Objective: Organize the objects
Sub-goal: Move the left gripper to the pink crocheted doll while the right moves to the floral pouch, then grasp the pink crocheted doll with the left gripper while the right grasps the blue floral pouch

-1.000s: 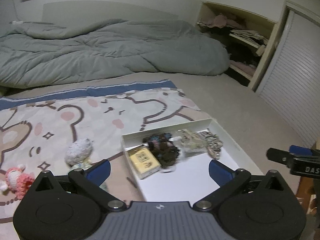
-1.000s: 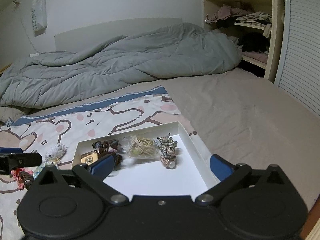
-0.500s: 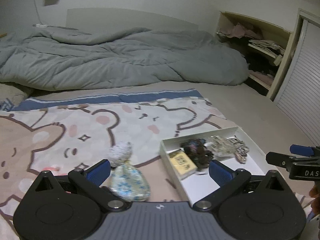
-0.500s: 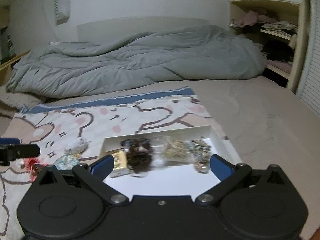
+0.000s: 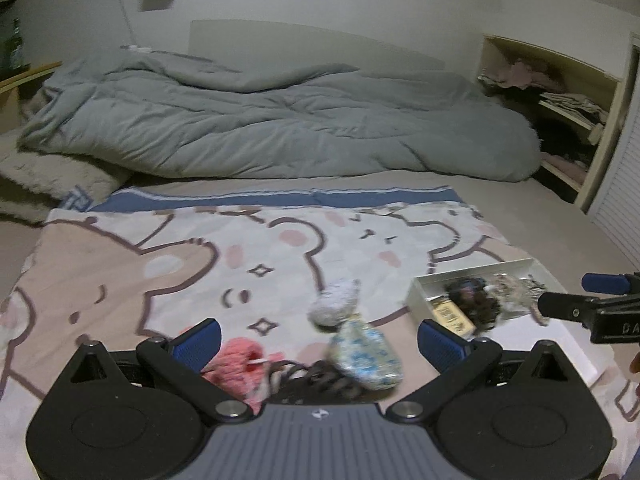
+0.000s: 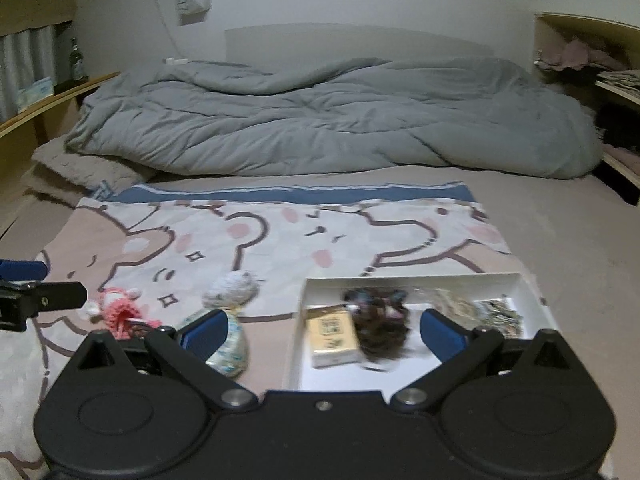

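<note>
A white shallow box [image 6: 524,282] lies on the bear-print cloth and holds a yellow packet [image 6: 332,334], a dark tangled bundle [image 6: 378,322] and pale trinkets [image 6: 480,310]. The box [image 5: 520,266] also shows in the left wrist view. On the cloth beside it lie a fuzzy grey-white ball [image 5: 334,300], a blue-flowered pouch [image 5: 366,354], a pink knitted toy [image 5: 236,364] and a dark cord [image 5: 320,374]. My left gripper [image 5: 318,340] is open and empty above these loose items. My right gripper [image 6: 322,330] is open and empty over the box's left end.
A rumpled grey duvet [image 5: 280,128] covers the far half of the bed. Open shelves [image 5: 560,104] with clothes and a slatted door [image 5: 622,200] stand at the right. A wooden ledge with a bottle [image 6: 78,62] runs along the left wall.
Both grippers have swung left. The box has shifted to the right of each view, and the loose ball, pouch and pink toy have come under the left gripper. Both stay open.
</note>
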`<state>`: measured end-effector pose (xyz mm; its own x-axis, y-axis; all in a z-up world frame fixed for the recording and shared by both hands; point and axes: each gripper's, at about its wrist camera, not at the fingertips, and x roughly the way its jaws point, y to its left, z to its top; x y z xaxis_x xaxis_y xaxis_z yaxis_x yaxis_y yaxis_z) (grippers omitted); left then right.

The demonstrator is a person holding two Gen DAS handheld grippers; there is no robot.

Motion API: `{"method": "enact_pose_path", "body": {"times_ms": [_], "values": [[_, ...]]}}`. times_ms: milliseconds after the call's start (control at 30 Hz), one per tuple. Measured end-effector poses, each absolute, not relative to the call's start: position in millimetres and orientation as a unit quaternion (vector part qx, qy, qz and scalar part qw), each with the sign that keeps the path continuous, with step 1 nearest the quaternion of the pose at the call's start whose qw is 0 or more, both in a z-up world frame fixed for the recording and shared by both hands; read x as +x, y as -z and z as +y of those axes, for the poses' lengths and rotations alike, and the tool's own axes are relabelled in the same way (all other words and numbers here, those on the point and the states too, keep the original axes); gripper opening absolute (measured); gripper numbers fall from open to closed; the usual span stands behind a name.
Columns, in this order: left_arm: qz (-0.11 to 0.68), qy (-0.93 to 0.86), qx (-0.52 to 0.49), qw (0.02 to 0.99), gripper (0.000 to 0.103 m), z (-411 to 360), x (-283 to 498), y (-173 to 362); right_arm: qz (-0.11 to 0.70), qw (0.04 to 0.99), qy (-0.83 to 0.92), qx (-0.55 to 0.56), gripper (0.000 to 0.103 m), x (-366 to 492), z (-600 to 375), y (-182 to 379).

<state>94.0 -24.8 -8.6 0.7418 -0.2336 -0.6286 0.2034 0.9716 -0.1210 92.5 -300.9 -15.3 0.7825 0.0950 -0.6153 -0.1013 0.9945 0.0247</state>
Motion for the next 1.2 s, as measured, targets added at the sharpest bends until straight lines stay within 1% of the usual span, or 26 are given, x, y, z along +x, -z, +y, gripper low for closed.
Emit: {"method": "enact_pose_path", "body": {"times_ms": [300,467,667,833,900,1000,1100,1200], "values": [[0.341,0.103,-0.026,0.934,0.103,12,96,15,0.34,0.936,-0.085,0.003,0.103,119,-258,25],[0.337,0.15,-0.003,0.93,0.103,21,100,22,0.355,0.929,-0.099,0.007,0.103,136,-240,39],[0.362,0.142,-0.02,0.921,0.103,29,119,37,0.384,0.917,-0.106,0.025,0.103,157,-229,61],[0.411,0.104,-0.088,0.901,0.1,48,147,57,0.406,0.907,-0.103,0.041,0.103,174,-226,82],[0.434,0.087,-0.123,0.888,0.094,53,157,67,0.417,0.901,-0.101,0.059,0.103,181,-227,93],[0.469,0.059,-0.193,0.86,0.089,62,169,85,0.436,0.891,-0.095,0.085,0.103,191,-228,108],[0.496,0.017,-0.266,0.826,0.084,68,179,102,0.454,0.875,-0.093,0.14,0.103,199,-232,124],[0.505,-0.001,-0.326,0.799,0.081,70,187,114,0.472,0.858,-0.089,0.181,0.103,205,-234,137]]}}
